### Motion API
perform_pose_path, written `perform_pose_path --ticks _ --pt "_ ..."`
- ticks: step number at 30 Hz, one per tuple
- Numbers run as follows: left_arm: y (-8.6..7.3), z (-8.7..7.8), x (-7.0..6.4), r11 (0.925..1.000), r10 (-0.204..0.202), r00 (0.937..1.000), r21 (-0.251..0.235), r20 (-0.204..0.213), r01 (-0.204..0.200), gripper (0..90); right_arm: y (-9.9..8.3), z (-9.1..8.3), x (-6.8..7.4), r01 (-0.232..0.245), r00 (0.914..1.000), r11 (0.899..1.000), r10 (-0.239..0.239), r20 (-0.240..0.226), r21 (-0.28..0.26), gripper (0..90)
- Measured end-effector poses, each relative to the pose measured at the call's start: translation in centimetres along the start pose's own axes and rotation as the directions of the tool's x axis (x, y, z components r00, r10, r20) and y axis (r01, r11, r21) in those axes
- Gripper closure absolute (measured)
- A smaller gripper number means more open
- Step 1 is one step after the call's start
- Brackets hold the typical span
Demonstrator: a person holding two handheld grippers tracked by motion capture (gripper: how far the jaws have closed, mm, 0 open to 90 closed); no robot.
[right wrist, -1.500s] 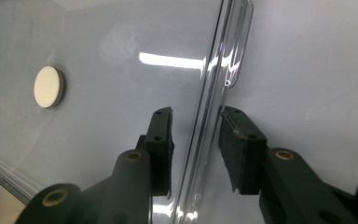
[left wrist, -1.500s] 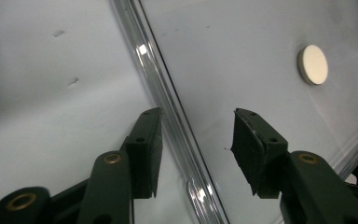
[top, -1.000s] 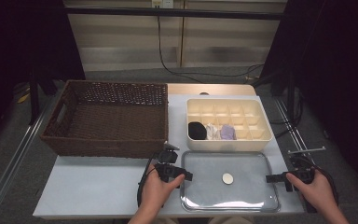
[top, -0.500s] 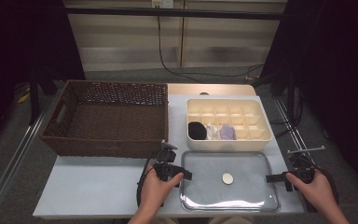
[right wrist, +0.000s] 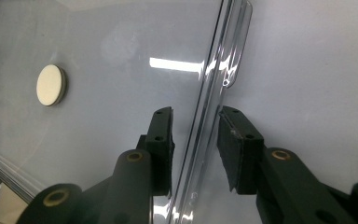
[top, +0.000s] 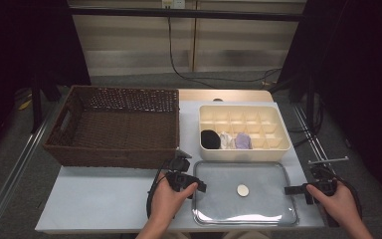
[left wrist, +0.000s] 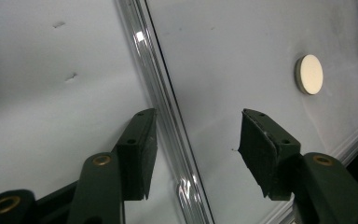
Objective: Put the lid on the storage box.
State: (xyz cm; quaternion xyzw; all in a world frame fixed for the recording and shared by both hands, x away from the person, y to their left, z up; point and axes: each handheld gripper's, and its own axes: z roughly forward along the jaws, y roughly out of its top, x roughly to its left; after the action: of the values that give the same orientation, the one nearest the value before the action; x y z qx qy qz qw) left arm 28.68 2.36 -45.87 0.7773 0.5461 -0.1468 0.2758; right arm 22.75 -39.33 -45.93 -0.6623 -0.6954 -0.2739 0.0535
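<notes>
Because each jaw pair straddles an opposite raised rim of the clear plastic lid (top: 243,193), the left gripper (left wrist: 193,140) and right gripper (right wrist: 196,135) look set to lift it together; both gape, clamping nothing. Beyond the lid sit a cream compartment box (top: 283,144) and woven basket (top: 114,154).

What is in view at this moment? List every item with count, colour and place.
clear lid: one, transparent, flat at the table's near edge, between the grippers
round disc: one, cream, at the lid's centre
divided box: one, cream, behind the lid
rolled cloth items: three, black, white and lilac, in the box's front left cells
wicker basket: one, dark brown, far left
table: one, pale grey
left gripper: one, black, jaws apart astride the lid's left rim
right gripper: one, black, jaws apart astride the lid's right rim
</notes>
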Motion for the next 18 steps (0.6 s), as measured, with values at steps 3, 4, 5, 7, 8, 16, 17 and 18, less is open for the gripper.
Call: perform_pose_path --ticks 3,4,5,7,8,16,17,18 --pt "0.0 -0.1 0.0 0.9999 -0.009 1.0000 0.009 0.004 0.009 46.3 0.0 0.0 0.0 -0.006 1.0000 1.000 0.006 -0.002 0.001 67.0" --pt "0.1 -0.1 0.0 0.9998 -0.018 0.9997 0.011 0.017 0.018 46.2 0.0 0.0 0.0 -0.002 1.0000 1.000 0.002 0.000 0.003 67.1" --pt "0.1 -0.2 0.0 0.9994 -0.030 0.9995 0.018 0.012 0.030 45.8 0.0 0.0 0.0 -0.003 1.0000 1.000 0.003 -0.001 0.002 67.1" --pt "0.2 -0.1 0.2 0.9993 -0.033 0.9993 0.017 0.020 0.032 45.7 0.0 0.0 0.0 -0.002 1.0000 1.000 0.002 -0.002 -0.001 67.1" --pt "0.2 -0.1 0.3 0.9991 -0.039 0.9989 0.016 0.025 0.038 45.7 0.0 0.0 0.0 0.000 1.0000 1.000 0.000 -0.003 -0.003 67.0" --pt "0.1 0.1 -0.1 0.9996 -0.021 0.9998 0.019 -0.003 0.021 43.7 0.0 0.0 0.2 0.006 0.9999 1.000 -0.006 0.012 0.000 66.4" --pt "0.1 0.3 -0.4 0.9989 -0.045 0.9989 0.013 -0.016 0.045 44.0 -0.1 0.1 0.2 0.007 0.9999 1.000 -0.007 0.011 -0.003 66.5" --pt "0.1 0.3 -0.6 0.9992 -0.038 0.9988 0.009 -0.031 0.038 43.8 -0.1 0.1 0.1 0.004 1.0000 1.000 -0.004 0.006 -0.006 66.6"
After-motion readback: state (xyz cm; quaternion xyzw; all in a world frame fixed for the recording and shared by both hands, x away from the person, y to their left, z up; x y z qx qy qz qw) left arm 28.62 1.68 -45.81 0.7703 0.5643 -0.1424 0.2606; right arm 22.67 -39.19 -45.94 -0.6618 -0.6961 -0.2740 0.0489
